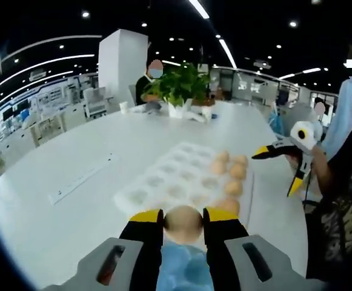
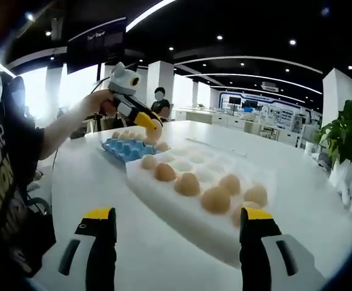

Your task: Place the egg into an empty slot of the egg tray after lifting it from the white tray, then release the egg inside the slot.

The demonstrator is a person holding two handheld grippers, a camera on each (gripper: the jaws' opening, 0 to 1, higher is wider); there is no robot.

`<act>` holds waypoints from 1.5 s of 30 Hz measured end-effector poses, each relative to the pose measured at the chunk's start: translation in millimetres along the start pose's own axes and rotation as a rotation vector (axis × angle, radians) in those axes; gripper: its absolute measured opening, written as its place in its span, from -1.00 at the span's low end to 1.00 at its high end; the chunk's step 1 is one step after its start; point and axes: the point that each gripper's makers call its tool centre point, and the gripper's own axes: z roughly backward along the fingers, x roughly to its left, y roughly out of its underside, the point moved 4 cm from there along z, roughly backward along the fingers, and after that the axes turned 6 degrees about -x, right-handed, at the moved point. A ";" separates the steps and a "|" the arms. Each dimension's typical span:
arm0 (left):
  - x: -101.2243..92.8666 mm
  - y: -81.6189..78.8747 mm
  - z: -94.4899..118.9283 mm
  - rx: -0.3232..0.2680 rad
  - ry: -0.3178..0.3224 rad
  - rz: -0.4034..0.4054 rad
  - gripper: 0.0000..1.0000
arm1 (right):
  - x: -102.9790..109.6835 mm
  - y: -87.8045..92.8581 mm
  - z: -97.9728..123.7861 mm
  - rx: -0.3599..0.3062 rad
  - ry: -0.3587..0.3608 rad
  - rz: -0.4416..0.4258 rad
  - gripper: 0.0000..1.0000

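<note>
A tan egg [image 1: 183, 223] sits between the yellow-tipped jaws of my left gripper [image 1: 183, 219], which is shut on it. Directly beneath lies the blue egg tray [image 1: 182, 270]. Beyond it, the white tray [image 1: 163, 182] carries several eggs [image 1: 235, 171] along its right side. In the right gripper view, my left gripper [image 2: 151, 128] hovers over the blue egg tray [image 2: 122, 149], just past the white tray [image 2: 182, 203] and its row of eggs [image 2: 188, 183]. My right gripper [image 2: 176, 223] is open and holds nothing, its jaws spread wide near the white tray's closer edge; it also appears at the right of the left gripper view [image 1: 277, 171].
Everything rests on a large white table [image 1: 73, 157]. A potted plant [image 1: 177, 88] stands at its far end and a long flat strip [image 1: 82, 177] lies to the left. A person's arm [image 2: 66, 124] holds the left gripper, and people sit at the table's edges.
</note>
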 end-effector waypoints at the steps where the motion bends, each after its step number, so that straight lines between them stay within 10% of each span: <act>1: 1.8 2.5 4.0 0.003 -0.008 0.003 -0.49 | -0.2 -0.1 -0.3 0.000 -0.001 0.000 0.75; 45: 42.6 62.9 80.5 -0.032 -0.207 0.137 -0.49 | 9.2 -3.5 -11.6 0.030 -0.031 0.028 0.75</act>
